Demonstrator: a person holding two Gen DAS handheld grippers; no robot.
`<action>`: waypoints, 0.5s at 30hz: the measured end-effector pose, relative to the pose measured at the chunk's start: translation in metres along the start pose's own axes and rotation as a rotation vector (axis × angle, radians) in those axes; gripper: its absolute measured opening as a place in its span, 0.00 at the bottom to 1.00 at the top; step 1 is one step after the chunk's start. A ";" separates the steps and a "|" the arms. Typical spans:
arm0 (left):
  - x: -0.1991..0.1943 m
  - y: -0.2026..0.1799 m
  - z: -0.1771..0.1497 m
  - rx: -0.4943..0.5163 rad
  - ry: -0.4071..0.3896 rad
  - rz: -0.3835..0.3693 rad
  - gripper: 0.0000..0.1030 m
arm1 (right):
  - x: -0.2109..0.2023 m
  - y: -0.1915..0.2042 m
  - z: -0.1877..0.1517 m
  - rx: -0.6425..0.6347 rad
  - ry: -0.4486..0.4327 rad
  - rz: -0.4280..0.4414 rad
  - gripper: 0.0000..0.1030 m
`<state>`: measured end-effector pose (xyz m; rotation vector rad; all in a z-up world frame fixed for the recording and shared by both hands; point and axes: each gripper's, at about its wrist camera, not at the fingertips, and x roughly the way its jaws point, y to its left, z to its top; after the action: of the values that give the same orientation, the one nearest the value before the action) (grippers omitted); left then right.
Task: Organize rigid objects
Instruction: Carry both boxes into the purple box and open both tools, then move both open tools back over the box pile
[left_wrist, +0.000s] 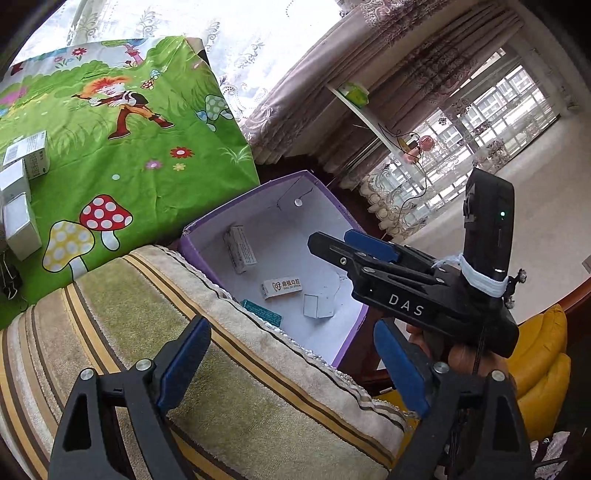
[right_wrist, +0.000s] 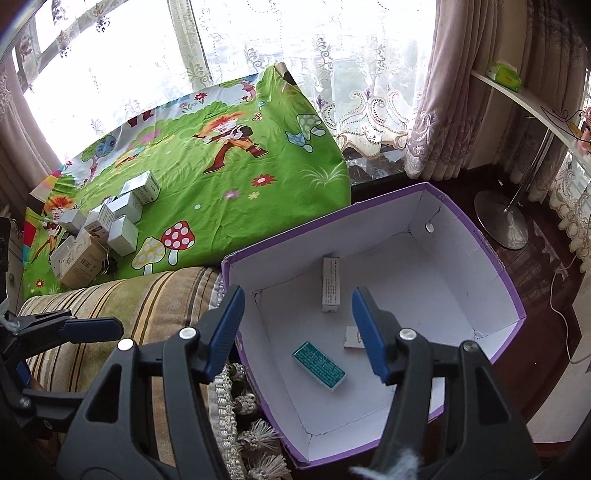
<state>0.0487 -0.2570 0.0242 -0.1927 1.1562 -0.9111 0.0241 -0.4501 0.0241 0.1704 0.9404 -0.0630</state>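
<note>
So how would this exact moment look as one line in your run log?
left gripper: open, empty | right gripper: open, empty, over purple cardboard box | teal small carton: in box | white cartons: on green cartoon cloth

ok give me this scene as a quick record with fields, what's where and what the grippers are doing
container: purple box, open top, white inside, beside the striped cushion
in box: long white carton; teal carton; white carton with logo; small white carton
still out: pile of white cartons on the green cartoon cloth
left gripper: fingers apart, empty, over the cushion
right gripper: fingers apart, empty, above the box
also: binder clips by the pile
</note>
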 end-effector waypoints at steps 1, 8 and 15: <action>-0.003 0.003 0.001 -0.006 -0.004 0.003 0.88 | 0.000 0.002 0.000 -0.001 0.001 0.005 0.63; -0.039 -0.004 0.005 0.122 -0.137 0.244 0.88 | 0.000 0.012 0.002 -0.011 0.004 0.035 0.63; -0.074 -0.008 0.010 0.268 -0.287 0.496 0.88 | -0.001 0.032 0.008 -0.054 0.002 0.050 0.63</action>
<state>0.0461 -0.2130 0.0848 0.1734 0.7550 -0.5642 0.0338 -0.4195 0.0333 0.1439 0.9381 0.0089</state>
